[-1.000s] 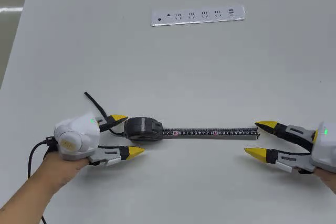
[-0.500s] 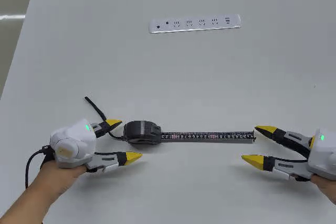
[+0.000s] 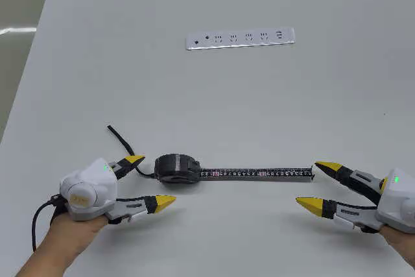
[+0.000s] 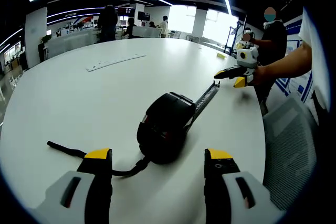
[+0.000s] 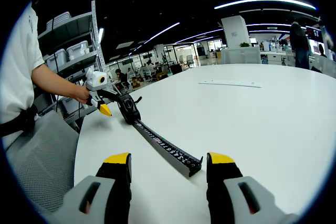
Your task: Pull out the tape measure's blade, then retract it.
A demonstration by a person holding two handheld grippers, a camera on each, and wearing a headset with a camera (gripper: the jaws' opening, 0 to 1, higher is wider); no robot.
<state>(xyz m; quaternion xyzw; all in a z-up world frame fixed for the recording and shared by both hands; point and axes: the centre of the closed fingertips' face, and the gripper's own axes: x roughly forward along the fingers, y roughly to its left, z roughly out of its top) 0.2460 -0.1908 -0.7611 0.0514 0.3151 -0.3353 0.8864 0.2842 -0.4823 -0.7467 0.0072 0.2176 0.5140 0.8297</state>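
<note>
We see the black, rounded tape measure case (image 3: 176, 168) lying on the white tabletop (image 3: 227, 95). Its dark, numbered blade (image 3: 256, 173) is drawn out flat along the table, away from the case. A thin black wrist strap (image 3: 120, 137) trails from the opposite end of the case.

The left gripper (image 3: 158, 178) sits just beside that strap end. Its yellow-tipped jaws are spread and grasp nothing. The left gripper view adds what the head view cannot: the case lies ahead between the two jaws, apart from both, and the strap curls toward one of them.

The right gripper (image 3: 307, 183) waits at the far end of the blade from the case, its jaws also parted and empty. The right gripper view shows the blade's tip resting on the table just ahead of the gap between the jaws, touching neither.

In the head view, a long white power strip (image 3: 240, 37) lies well beyond the case.
</note>
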